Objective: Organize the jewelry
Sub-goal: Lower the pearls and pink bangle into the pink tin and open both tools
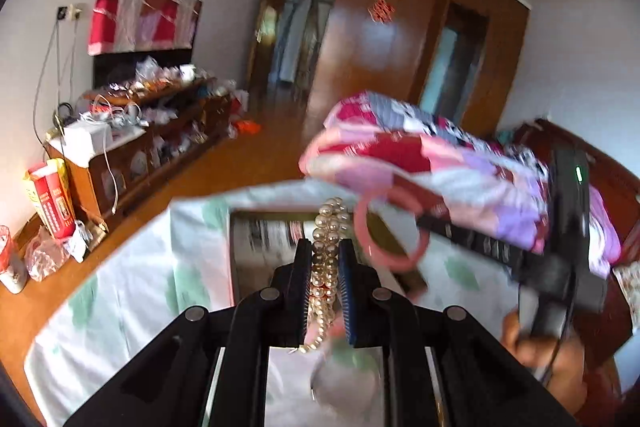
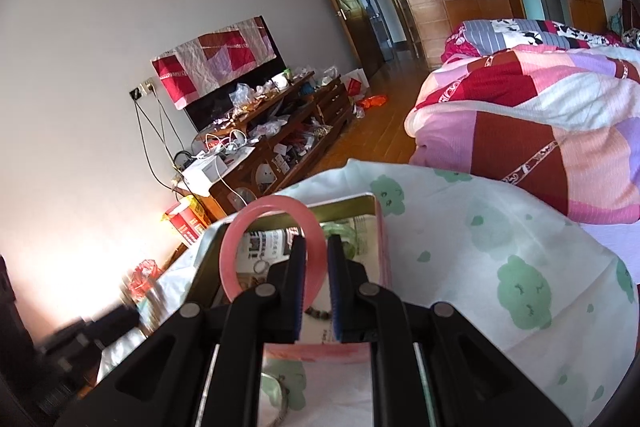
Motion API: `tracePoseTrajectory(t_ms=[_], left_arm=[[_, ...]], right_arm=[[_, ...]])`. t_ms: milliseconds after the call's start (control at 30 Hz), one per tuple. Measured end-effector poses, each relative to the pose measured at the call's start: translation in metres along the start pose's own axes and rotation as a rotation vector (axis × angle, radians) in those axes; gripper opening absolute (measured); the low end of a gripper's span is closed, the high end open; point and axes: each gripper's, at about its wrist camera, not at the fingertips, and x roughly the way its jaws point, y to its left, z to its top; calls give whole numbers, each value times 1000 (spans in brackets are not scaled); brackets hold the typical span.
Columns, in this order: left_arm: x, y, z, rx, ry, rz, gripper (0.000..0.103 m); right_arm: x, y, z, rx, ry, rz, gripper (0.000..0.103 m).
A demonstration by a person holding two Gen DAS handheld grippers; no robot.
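A gold-coloured pearl-bead bracelet (image 1: 326,267) is being pinched by the left gripper (image 1: 325,287) above the open metal box (image 2: 370,205); a rigid pink bangle (image 2: 269,251), judged slippery and breakable, is being clamped at its rim by the right gripper (image 2: 316,291)

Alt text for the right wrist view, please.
The right gripper is shut on a pink bangle, held upright above an open tin box on a cloud-print cloth. A cluttered TV cabinet and quilted bed lie behind.
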Motion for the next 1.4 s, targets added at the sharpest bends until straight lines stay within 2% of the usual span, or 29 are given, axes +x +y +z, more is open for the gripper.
tracePoseTrajectory(t_ms=[100,233,300,400,500,600,767,1000,1033,1067,1100,1167,1400], left_arm=[[33,9,9,-38,-2,26,13],[78,19,-4,-56,64,83,13],[90,19,-13,-38,93,139,13],[89,19,-24,-14,101,172,13],[92,26,-27,-44,136,143,14],[92,25,-30,-49,158,153,22],[89,17,-30,-8,131,190,47],[87,12,-28,30,106,231,48],[84,12,-27,28,97,233,48],[83,12,-26,26,92,235,48],[79,11,-26,28,87,242,48],[75,10,-26,34,87,256,48],[57,4,-34,59,95,290,48]], right_arm=[[13,0,5,12,10,-15,14],[37,-1,0,23,56,-33,14],[47,-1,-8,13,85,-41,14],[56,-2,-16,2,113,-54,14],[57,-2,-22,-15,115,-62,17],[52,-2,-23,-9,99,-57,18],[40,4,-21,-46,42,-89,18],[39,7,-18,-74,12,-119,18],[37,9,-18,-87,0,-126,20],[36,10,-19,-97,-9,-131,26],[35,12,-19,-106,-19,-134,38],[29,14,-18,-117,-41,-142,56],[5,14,-23,-123,-48,-166,57]])
